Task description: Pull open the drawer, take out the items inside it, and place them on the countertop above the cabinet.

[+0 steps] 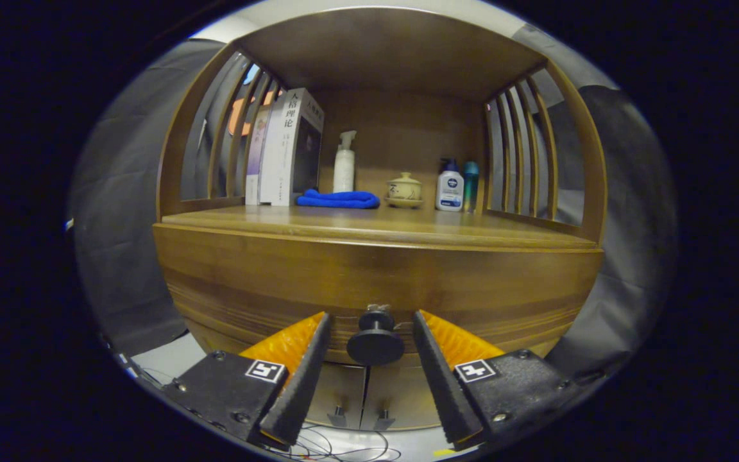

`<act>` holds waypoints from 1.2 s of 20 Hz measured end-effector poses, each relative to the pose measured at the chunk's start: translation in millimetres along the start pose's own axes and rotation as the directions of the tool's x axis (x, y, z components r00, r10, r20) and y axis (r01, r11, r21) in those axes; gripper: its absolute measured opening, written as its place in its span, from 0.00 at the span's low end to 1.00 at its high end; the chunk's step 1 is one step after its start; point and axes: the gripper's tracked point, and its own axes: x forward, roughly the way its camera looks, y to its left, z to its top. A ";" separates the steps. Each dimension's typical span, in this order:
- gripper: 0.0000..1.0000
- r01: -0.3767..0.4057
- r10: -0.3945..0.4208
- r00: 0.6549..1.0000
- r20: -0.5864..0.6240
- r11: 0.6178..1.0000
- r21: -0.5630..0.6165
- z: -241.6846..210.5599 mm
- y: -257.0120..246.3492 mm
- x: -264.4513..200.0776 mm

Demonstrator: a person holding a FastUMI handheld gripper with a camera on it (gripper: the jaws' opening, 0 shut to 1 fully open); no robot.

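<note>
While the drawer [376,282] sits shut in the front of the wooden cabinet [575,192], the gripper [371,316] is open, with one finger on each side of the round dark knob [376,340]. The knob is between the fingers, and a small gap shows on both sides, so they do not press on it. Above the drawer is the countertop [344,221]. Near its back left corner stand some books [289,147]. A blue cloth [339,199] lies just beside them. Behind the cloth stands a white pump bottle [344,163]. A small pot with a lid [404,190] sits near the middle of the back edge. Toward the back right corner are a white bottle with a blue cap [450,186] and a teal bottle [470,185], just beside each other.
</note>
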 end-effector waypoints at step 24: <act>0.39 0.021 -0.017 0.997 -0.072 0.999 0.048 -12.0 -1.8 -20.3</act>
